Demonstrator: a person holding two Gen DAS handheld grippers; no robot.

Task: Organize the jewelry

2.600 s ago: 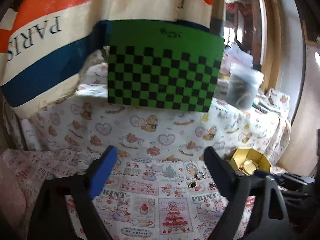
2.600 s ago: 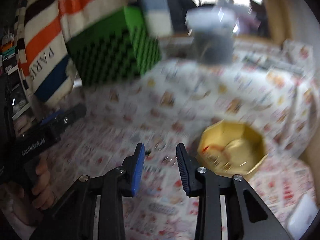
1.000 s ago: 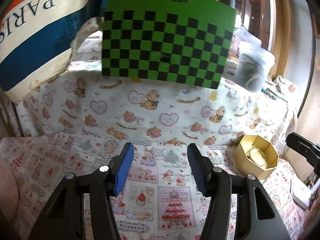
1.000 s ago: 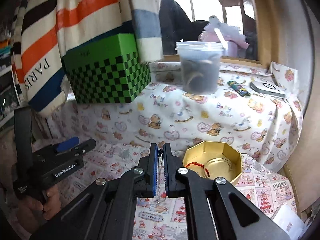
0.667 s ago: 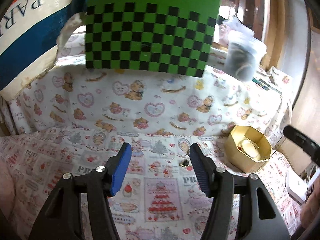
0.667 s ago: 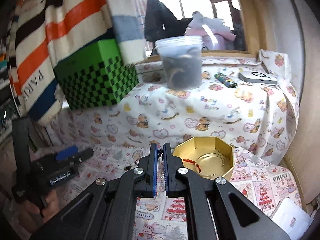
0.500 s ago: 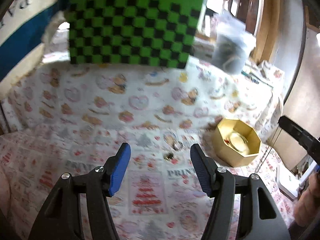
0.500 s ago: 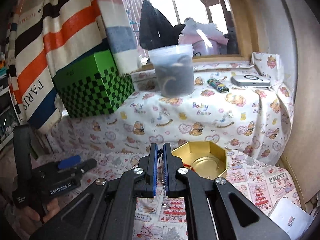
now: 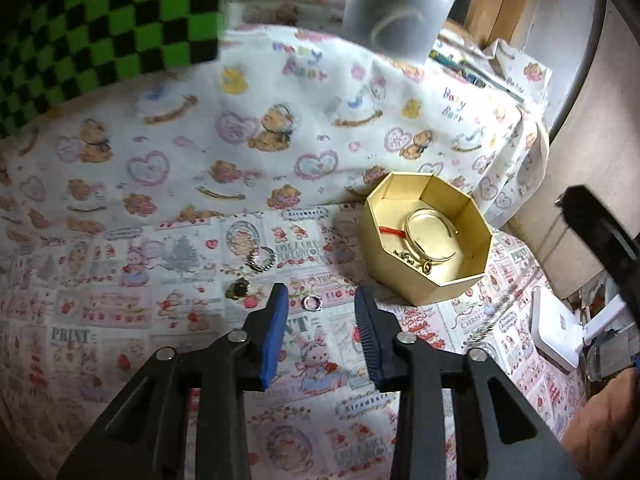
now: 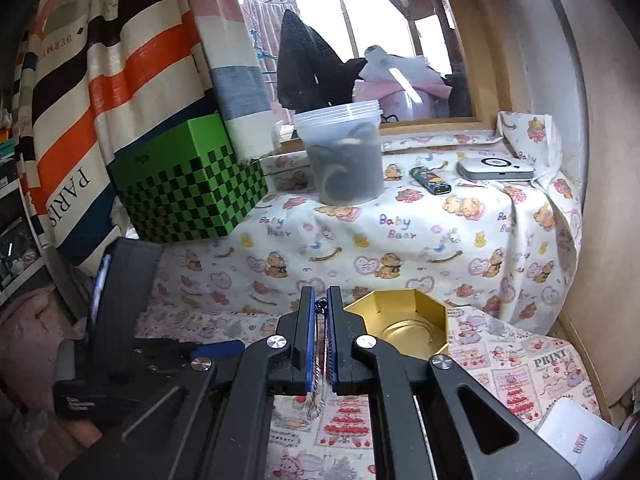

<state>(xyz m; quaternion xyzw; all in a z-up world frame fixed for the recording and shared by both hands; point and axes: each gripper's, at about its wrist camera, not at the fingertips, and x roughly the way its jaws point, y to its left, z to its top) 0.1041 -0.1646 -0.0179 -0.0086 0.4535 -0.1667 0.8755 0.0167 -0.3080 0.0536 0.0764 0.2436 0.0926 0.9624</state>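
A gold octagonal box [image 9: 456, 278] stands open on the printed cloth and holds a gold bangle [image 9: 430, 236], a red cord and small gold pieces. It also shows in the right wrist view [image 10: 438, 336]. My left gripper [image 9: 320, 300] is open above a small silver ring [image 9: 312, 303]. A dark gold ring [image 9: 238, 289] and a beaded ring [image 9: 262, 258] lie to its left. My right gripper [image 10: 321, 300] is shut on a thin silver chain [image 10: 322, 364] that hangs down between its fingers, left of the box.
A green checkered box [image 10: 188, 188], a clear plastic tub [image 10: 344, 160], a lighter [image 10: 432, 182] and a white device [image 10: 496, 168] stand on the raised bear-print ledge behind. A striped bag [image 10: 100, 80] hangs at the left. A white object [image 9: 556, 328] lies at the right.
My left gripper has moved forward and right, down toward the rings near the gold box. My right gripper has kept hold of the chain and risen slightly beside the box.
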